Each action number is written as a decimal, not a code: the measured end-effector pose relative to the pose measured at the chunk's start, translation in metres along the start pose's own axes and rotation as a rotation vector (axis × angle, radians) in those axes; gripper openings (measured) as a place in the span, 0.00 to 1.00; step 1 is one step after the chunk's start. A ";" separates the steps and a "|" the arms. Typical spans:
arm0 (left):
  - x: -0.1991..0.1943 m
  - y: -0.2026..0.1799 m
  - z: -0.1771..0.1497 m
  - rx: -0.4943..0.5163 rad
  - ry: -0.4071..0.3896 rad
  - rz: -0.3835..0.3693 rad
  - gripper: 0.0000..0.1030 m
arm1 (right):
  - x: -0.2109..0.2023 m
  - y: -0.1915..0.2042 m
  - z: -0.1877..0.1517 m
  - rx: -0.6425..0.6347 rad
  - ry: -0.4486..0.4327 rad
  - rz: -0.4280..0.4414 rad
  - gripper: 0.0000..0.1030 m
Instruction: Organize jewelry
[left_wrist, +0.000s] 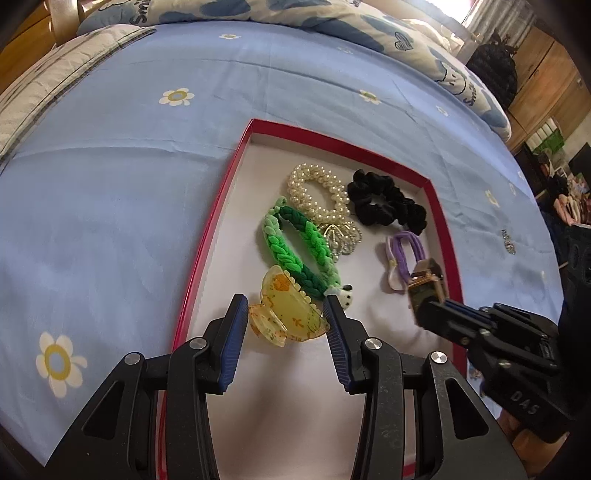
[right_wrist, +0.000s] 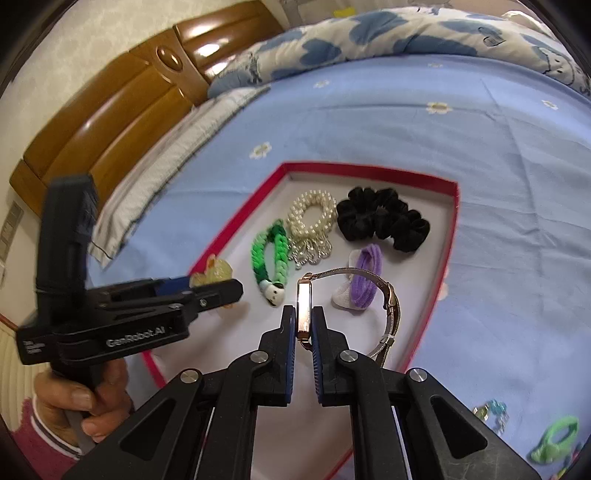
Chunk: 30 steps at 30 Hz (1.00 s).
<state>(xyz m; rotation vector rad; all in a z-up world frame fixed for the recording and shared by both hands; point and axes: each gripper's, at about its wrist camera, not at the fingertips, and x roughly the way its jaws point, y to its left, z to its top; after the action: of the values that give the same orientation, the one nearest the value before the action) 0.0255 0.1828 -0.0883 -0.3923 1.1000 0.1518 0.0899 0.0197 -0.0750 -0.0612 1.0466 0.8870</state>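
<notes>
The right gripper (right_wrist: 303, 317) pinched a rose-gold watch (right_wrist: 304, 308) by its narrow rectangular case, the jaws pressed flat against both faces. The case stood on edge, its long axis running away from the camera, while the fine metal mesh strap (right_wrist: 391, 321) looped out to the right above the tray floor. The left gripper (left_wrist: 286, 314) carried a translucent yellow claw clip (left_wrist: 286, 317) between half-spread jaws, its curved back upward; whether the pads pressed on it could not be told.

Both hung over a shallow red-rimmed tray (left_wrist: 221, 206) with a white floor, lying on a blue bed sheet (left_wrist: 110, 184) printed with daisies. In the tray lay a pearl-bead scrunchie (left_wrist: 314, 192), a crinkled black velvet scrunchie (left_wrist: 384, 203), a braided green hair tie (left_wrist: 291, 243) stretched lengthwise with a small panda charm (left_wrist: 345, 293), and purple elastic bands (left_wrist: 402, 251).
</notes>
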 end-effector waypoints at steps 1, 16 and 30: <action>0.002 0.000 0.000 0.002 0.004 0.002 0.39 | 0.005 -0.001 0.000 -0.002 0.010 -0.003 0.07; 0.015 -0.010 0.000 0.072 0.020 0.079 0.40 | 0.025 -0.008 -0.001 -0.002 0.052 -0.017 0.09; 0.017 -0.014 0.001 0.070 0.027 0.099 0.43 | 0.019 -0.011 -0.003 0.021 0.037 -0.011 0.17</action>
<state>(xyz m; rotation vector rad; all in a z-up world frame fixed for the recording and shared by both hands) 0.0383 0.1694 -0.1003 -0.2783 1.1483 0.1957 0.0985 0.0226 -0.0947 -0.0654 1.0886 0.8679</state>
